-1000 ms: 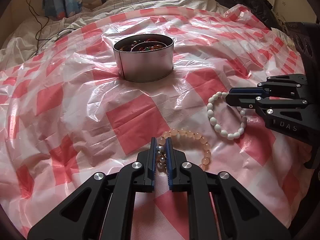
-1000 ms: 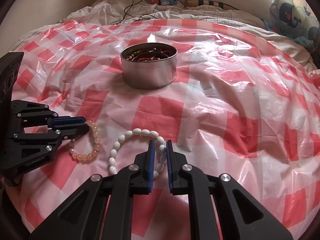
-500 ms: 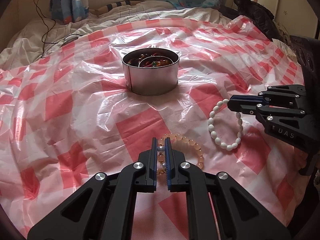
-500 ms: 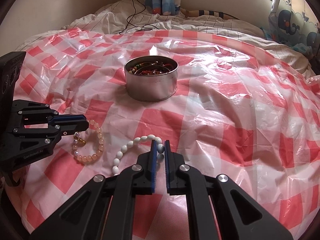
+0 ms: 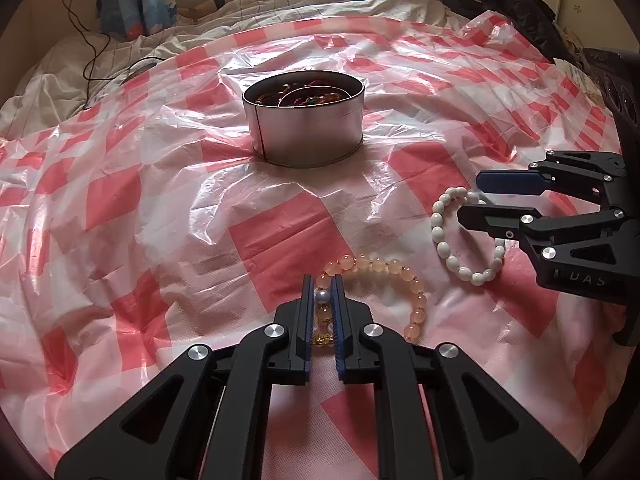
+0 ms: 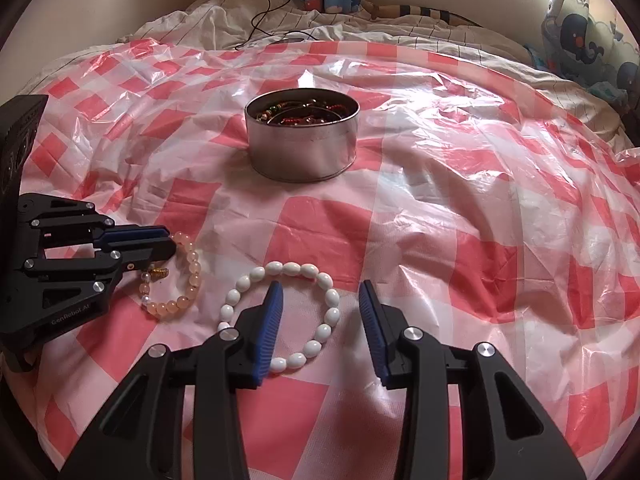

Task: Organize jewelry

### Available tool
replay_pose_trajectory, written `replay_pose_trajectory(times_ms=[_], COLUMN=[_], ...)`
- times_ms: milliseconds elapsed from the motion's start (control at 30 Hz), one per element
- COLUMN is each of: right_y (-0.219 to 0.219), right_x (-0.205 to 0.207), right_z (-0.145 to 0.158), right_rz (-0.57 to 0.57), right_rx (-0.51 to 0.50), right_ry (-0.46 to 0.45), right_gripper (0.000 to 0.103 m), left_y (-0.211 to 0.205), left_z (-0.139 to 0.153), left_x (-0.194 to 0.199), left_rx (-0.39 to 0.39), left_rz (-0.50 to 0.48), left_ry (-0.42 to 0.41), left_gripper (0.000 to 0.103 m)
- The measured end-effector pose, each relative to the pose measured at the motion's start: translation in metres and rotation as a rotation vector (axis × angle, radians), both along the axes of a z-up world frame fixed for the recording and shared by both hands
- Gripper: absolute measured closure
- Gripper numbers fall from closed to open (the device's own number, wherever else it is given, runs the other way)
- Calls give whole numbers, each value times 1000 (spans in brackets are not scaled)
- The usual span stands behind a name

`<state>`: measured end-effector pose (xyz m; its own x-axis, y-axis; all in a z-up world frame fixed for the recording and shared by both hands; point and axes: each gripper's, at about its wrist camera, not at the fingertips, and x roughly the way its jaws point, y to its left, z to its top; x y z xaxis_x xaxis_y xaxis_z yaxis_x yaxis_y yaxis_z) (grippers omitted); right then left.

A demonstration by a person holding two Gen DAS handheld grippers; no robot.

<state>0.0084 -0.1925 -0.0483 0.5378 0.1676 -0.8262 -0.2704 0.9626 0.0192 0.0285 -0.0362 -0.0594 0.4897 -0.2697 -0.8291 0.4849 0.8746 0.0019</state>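
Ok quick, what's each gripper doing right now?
Left gripper: closed on the peach bead bracelet.
Right gripper: open, just been opening, white bead bracelet lying loose between.

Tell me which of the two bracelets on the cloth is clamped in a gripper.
The peach bracelet: the left gripper pinches its beads. The white bracelet lies free, with the right gripper just opened around it.

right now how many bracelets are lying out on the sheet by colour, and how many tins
white oval-bead bracelet: 1
peach round-bead bracelet: 1
round silver metal tin holding more jewelry: 1
total: 3 things, 2 of them bracelets lying outside the tin
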Motion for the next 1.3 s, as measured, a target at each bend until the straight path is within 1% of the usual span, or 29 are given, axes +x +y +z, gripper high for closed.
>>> replay_pose_trajectory(times_ms=[267, 467, 700, 800, 900, 1000, 1200, 1300], right_y=[0, 0, -2, -3, -2, -1, -1, 2], right_x=[1, 1, 2, 2, 2, 2, 1, 0], right_z=[-5, -5, -6, -6, -6, -7, -7, -7], right_rz=[-3, -5, -11, -15, -15, -11, -12, -2], right_rx=[-4, 0, 11, 19, 15, 12, 8, 2], right_ry=[24, 30, 36, 40, 42, 43, 43, 40], right_gripper=[64, 66, 67, 67, 68, 70, 81, 92], left_y=[-3, -4, -6, -7, -8, -10, -12, -15], left_z=[-1, -1, -1, -1, -2, -2, -1, -1], left_x=[-2, -2, -3, -4, -5, -5, -6, -9], left_rx=[25, 36, 52, 61, 66, 72, 74, 77], left_rz=[4, 3, 2, 2, -2, -5, -10, -31], left_ry=[-17, -25, -36, -43, -48, -51, -61, -67], left_gripper=[76, 71, 67, 62, 62, 62, 62, 62])
